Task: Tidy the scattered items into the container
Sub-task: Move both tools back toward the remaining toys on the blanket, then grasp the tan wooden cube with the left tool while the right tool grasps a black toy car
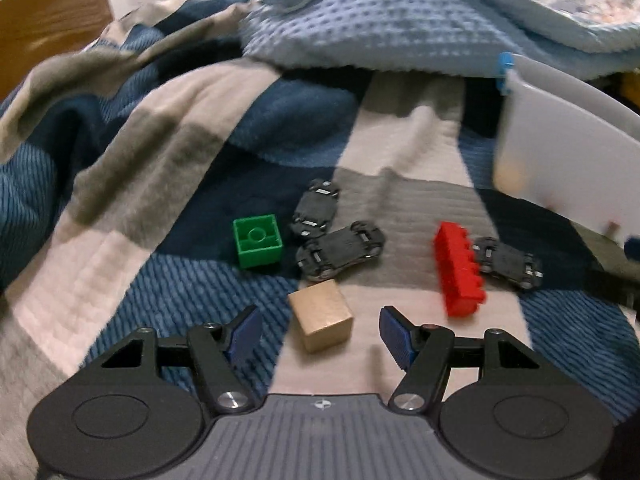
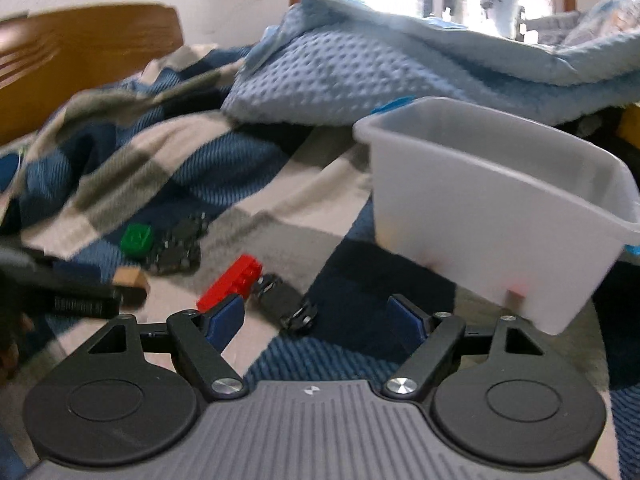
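Note:
A wooden cube (image 1: 320, 322) lies on the plaid blanket between the fingers of my left gripper (image 1: 319, 314), which is open, its blue pads clear of the cube on both sides. Beyond it lie a green brick (image 1: 258, 246), two upturned black toy cars (image 1: 316, 210) (image 1: 340, 250), a red brick (image 1: 458, 270) and a third car (image 1: 508, 262). My right gripper (image 2: 315, 302) is open just above that third car (image 2: 286, 304), with the red brick (image 2: 230, 282) by its left finger. The translucent white bin (image 2: 480, 200) stands to the right, with faint tan and red shapes inside it.
A light blue waffle blanket (image 1: 380, 20) is heaped at the back, behind the bin (image 1: 560, 152). A wooden headboard (image 2: 80, 48) rises at the far left. The plaid blanket (image 1: 140, 140) is rumpled into folds on the left. The left gripper's dark finger (image 2: 80, 302) reaches in beside the cube (image 2: 130, 280).

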The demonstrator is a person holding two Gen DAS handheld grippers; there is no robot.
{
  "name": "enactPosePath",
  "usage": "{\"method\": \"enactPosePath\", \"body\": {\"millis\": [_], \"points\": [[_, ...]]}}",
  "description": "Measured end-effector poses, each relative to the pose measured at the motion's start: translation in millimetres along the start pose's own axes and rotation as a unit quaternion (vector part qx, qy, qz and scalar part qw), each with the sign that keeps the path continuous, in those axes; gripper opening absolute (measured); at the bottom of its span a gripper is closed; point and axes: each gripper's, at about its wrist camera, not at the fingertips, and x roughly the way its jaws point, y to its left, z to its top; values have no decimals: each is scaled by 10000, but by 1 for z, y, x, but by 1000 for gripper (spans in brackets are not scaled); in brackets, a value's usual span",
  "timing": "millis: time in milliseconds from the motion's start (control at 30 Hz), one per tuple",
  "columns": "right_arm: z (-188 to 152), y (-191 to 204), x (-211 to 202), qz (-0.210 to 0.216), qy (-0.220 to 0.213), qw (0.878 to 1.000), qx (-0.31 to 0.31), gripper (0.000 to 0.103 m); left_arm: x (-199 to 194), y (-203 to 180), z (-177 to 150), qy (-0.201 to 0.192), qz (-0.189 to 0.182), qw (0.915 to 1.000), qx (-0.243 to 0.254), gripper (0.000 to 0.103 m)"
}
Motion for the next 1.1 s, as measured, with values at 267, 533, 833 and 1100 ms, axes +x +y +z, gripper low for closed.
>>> {"method": "enactPosePath", "body": {"millis": [267,533,833,1100], "points": [[-8,14,21,9,-67,9986,-525,80,22,-8,-1,149,-88,9996,-202,50],[-4,9,65,314,260,9974,-600,67,23,-7,-4,132,-15,9999,72,34],[-3,16,81,528,522,9939,-816,42,21,7,-5,229,-304,9993,-60,33],[-13,28,56,406,597,9954,-636,35,9,9,-10,253,-401,9988,99,33]]}}
